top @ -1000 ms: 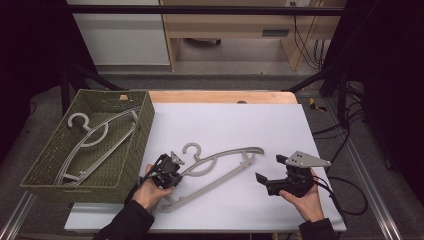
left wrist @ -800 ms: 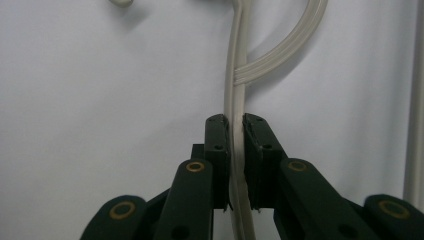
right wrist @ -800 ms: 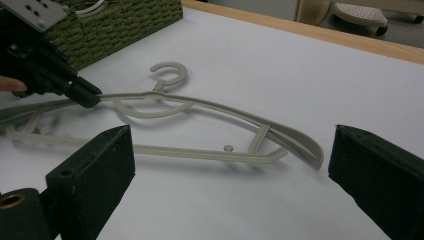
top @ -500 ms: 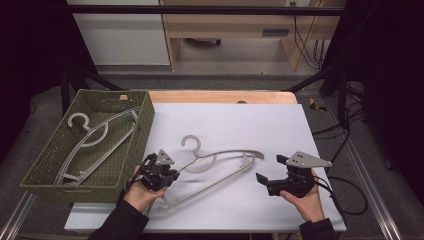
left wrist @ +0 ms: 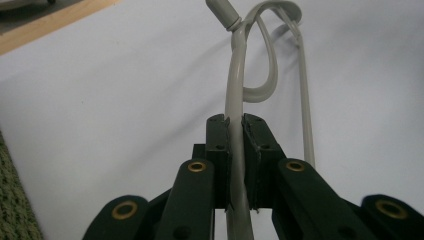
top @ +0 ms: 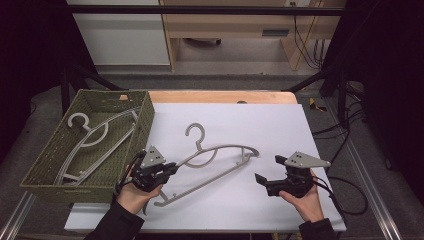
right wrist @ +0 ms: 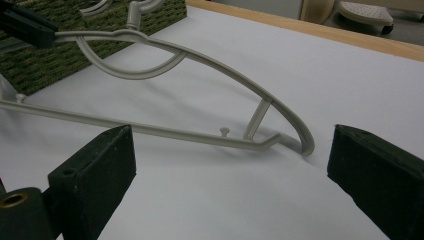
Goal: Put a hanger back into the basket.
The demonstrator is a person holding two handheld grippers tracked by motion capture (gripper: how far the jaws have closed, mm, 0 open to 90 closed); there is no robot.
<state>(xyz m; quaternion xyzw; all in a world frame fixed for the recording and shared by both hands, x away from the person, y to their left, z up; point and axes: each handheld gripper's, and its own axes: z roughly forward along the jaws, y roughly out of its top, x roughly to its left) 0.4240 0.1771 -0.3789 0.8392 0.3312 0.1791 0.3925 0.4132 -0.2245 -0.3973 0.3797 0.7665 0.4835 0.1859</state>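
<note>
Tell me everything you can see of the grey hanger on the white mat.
The grey hanger looks like moulded plastic: a hook at the top, a curved shoulder arm, a straight lower bar with small pegs, and a short strut near its right end. It lies angled across the white mat, right of the green basket. The left hand-held gripper is shut on its shoulder arm near the left end. The right hand-held gripper stands open, apart from it.

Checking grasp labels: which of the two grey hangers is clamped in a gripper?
The hanger on the white sheet: the left gripper is shut on its arm. The hanger in the green basket lies untouched.
</note>
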